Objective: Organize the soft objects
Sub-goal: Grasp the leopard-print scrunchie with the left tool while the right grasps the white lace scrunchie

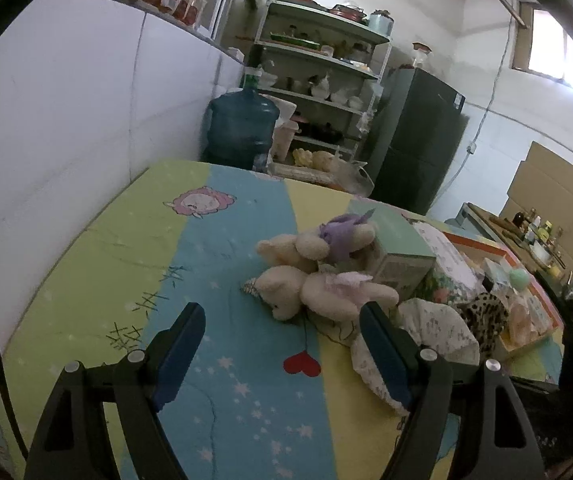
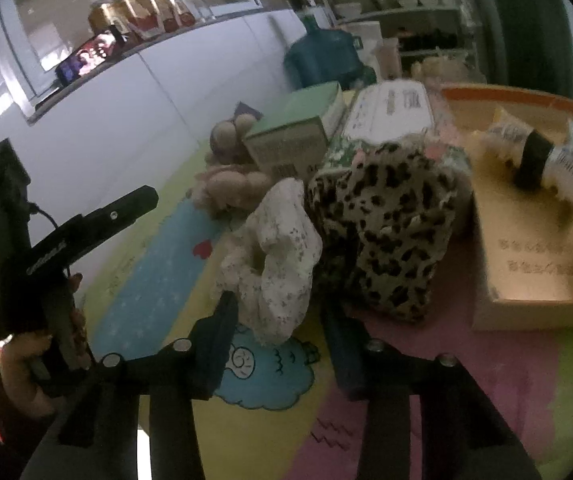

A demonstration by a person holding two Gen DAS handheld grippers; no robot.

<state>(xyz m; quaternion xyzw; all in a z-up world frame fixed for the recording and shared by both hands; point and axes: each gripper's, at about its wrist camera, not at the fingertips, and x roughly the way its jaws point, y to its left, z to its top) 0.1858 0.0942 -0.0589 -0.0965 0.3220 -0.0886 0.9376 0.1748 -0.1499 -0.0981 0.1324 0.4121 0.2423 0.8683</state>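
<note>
Two cream plush bears lie on the colourful mat, the near bear (image 1: 306,292) in a pale dress and the far bear (image 1: 318,240) in purple; they also show in the right wrist view (image 2: 230,184). A white floral scrunchie (image 1: 434,324) (image 2: 278,256) and a leopard-print scrunchie (image 1: 482,316) (image 2: 386,228) lie beside them. My left gripper (image 1: 282,316) is open and empty, just short of the near bear. My right gripper (image 2: 278,308) is open, its fingertips either side of the white scrunchie's near end.
A green box (image 1: 402,248) (image 2: 298,128) and a floral tissue box (image 2: 390,116) stand behind the soft things. An orange-rimmed tray (image 2: 526,100) with a cardboard box (image 2: 534,248) and tubes sits at the right. A white wall runs along the mat's left. The hand-held left gripper (image 2: 86,232) shows in the right wrist view.
</note>
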